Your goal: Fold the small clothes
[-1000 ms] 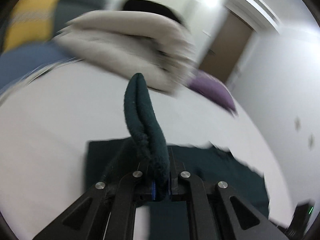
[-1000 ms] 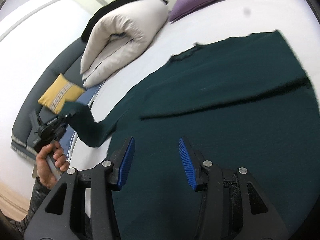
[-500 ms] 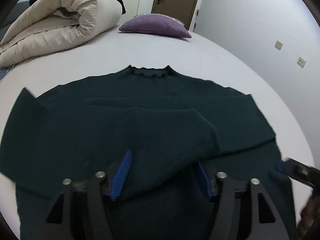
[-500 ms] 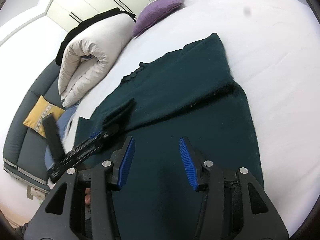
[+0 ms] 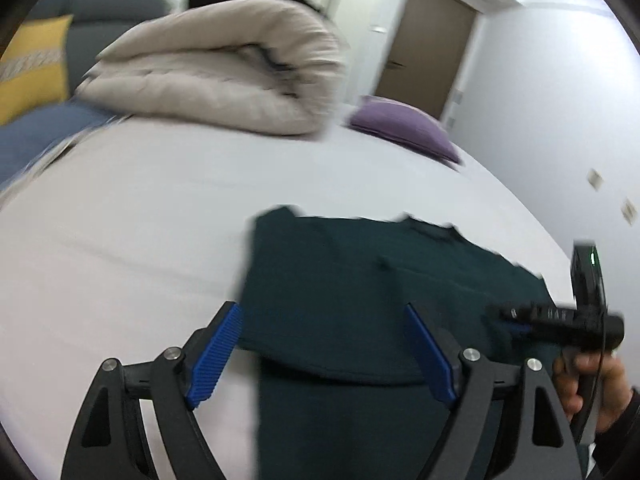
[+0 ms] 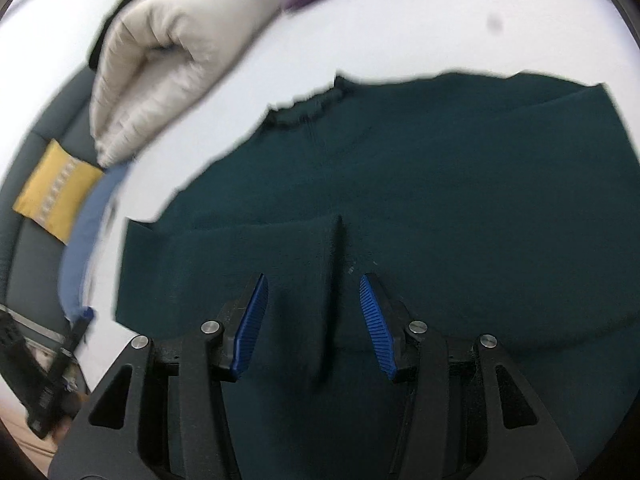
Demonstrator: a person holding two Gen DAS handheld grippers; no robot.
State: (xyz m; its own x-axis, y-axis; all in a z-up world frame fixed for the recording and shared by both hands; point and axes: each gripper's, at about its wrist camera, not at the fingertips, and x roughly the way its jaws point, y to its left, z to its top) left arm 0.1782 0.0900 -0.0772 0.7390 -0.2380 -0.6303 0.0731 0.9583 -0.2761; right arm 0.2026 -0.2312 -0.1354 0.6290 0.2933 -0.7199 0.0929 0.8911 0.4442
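A dark green sweater (image 6: 440,168) lies flat on the white bed (image 5: 140,220), collar (image 6: 308,116) away from me, with sleeves folded across its body. In the right wrist view my right gripper (image 6: 314,280) hovers open over the middle of the sweater. A dark crease (image 6: 336,272) runs between its blue pads (image 6: 252,320), which do not press on it. My left gripper (image 5: 322,312) is over the left side of the sweater (image 5: 360,272). Its jaws are opening and stand wide, gripping no cloth. A hand (image 5: 592,380) holds the right gripper at the right edge of the left wrist view.
A rolled cream duvet (image 5: 224,76) and a purple pillow (image 5: 404,128) lie at the far end of the bed. A grey sofa with a yellow cushion (image 5: 32,64) stands to the left. A brown door (image 5: 428,40) is in the far wall.
My left gripper let go of the sleeve, which now lies folded across the sweater, and swung back to the sweater's left side. My right gripper moved over the sweater's middle.
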